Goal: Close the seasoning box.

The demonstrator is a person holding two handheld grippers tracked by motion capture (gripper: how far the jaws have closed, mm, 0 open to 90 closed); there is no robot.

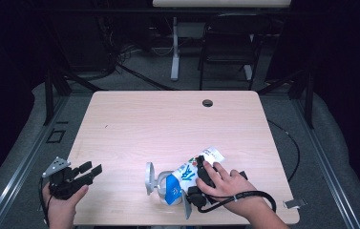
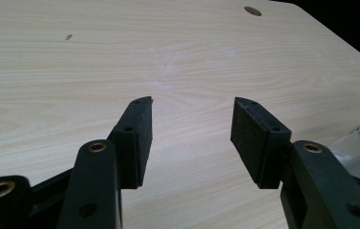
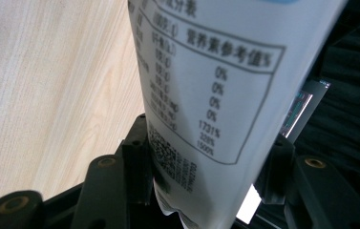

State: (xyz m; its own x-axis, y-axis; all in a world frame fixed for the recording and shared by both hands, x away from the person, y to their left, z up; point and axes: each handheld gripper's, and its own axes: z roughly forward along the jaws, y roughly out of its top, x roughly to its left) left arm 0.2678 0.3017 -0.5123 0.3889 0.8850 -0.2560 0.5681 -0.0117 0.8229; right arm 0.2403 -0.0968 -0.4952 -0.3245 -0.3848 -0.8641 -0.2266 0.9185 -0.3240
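Observation:
A white and blue printed pouch [image 1: 180,179] lies slanted near the table's front edge. My right gripper [image 1: 194,180] is under the person's hand and shut across it. In the right gripper view the pouch [image 3: 216,95] rises between both black pads [image 3: 137,157], with its label of small print facing the camera. My left gripper [image 1: 94,167] hovers at the table's front left corner. It stands open with nothing between its jaws and points across bare wood [image 2: 192,119].
A grey metal piece [image 1: 149,179] lies at the pouch's lower left end. The light wooden table [image 1: 168,124] has a cable hole [image 1: 207,102] at the back. A small grey clip [image 1: 294,203] sits on the front right edge. A dark chair [image 1: 227,47] stands behind the table.

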